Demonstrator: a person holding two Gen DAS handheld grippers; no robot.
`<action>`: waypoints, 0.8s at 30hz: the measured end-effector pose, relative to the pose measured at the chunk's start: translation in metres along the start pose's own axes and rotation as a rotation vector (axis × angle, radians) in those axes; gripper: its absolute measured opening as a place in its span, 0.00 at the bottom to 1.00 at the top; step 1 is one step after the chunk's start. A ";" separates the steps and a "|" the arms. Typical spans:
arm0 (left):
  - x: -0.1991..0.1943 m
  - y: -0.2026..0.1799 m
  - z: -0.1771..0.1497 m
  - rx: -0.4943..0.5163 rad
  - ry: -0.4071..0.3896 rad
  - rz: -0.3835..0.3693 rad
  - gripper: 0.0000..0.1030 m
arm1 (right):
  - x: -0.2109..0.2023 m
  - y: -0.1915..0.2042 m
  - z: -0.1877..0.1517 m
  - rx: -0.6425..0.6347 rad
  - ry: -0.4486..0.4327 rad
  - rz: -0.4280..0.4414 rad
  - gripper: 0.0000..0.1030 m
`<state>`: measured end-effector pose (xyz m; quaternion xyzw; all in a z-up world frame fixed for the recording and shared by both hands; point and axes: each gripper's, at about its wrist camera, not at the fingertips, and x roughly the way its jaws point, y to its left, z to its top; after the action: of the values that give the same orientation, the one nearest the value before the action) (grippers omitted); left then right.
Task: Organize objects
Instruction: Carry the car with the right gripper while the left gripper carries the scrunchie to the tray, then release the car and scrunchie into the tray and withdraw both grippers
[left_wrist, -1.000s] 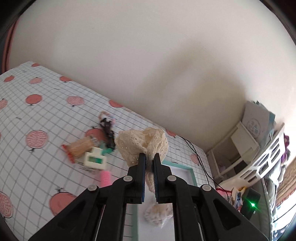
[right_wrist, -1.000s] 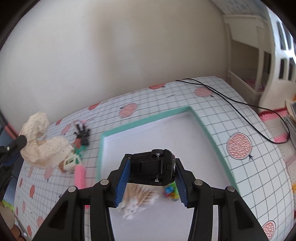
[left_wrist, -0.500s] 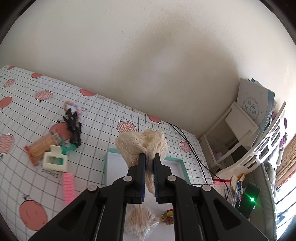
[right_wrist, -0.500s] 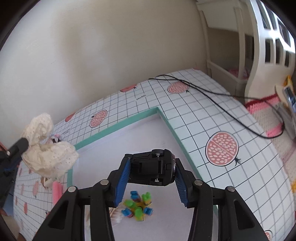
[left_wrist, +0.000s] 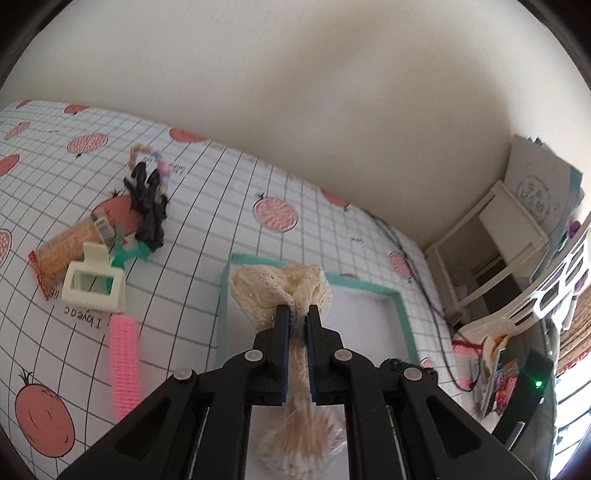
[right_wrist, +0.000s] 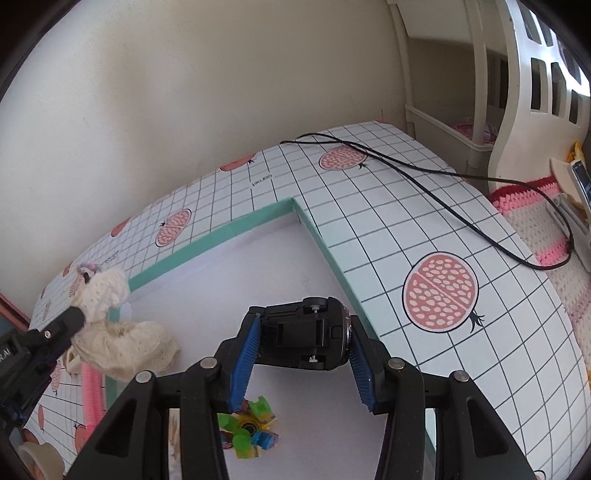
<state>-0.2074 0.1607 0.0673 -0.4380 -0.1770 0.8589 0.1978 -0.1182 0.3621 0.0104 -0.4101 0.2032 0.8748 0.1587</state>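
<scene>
My left gripper (left_wrist: 296, 317) is shut on a cream lace scrunchie (left_wrist: 280, 291), held over the left end of a white tray with a teal rim (left_wrist: 400, 317). The right wrist view shows that scrunchie (right_wrist: 118, 332) hanging above the tray's left edge. My right gripper (right_wrist: 301, 341) is shut on a black toy car (right_wrist: 306, 338), above the tray's white floor (right_wrist: 258, 266). A bundle of cotton swabs (left_wrist: 301, 439) and a colourful block toy (right_wrist: 247, 432) lie in the tray.
On the checked pomegranate-print cloth left of the tray lie a pink roller (left_wrist: 123, 365), a cream hair claw (left_wrist: 94, 284), a wrapped snack (left_wrist: 68, 247), a black claw clip (left_wrist: 147, 206) and a bead string (left_wrist: 159, 166). A black cable (right_wrist: 424, 184) crosses the cloth at right. White shelves (left_wrist: 491, 251) stand beyond.
Both grippers have moved in over the tray and come lower, each still holding its object. The scrunchie now hangs above the tray's left edge instead of left of it.
</scene>
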 end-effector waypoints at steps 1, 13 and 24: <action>0.002 0.001 -0.001 -0.004 0.012 0.002 0.07 | 0.000 0.000 -0.001 -0.004 0.004 -0.001 0.48; 0.014 -0.001 -0.018 0.068 0.129 0.091 0.08 | -0.001 0.013 -0.007 -0.072 0.015 -0.008 0.51; -0.010 -0.006 -0.013 0.069 0.105 0.087 0.31 | -0.016 0.016 -0.006 -0.083 -0.016 0.005 0.65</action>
<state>-0.1907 0.1623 0.0697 -0.4827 -0.1176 0.8480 0.1845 -0.1114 0.3431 0.0231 -0.4090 0.1666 0.8861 0.1410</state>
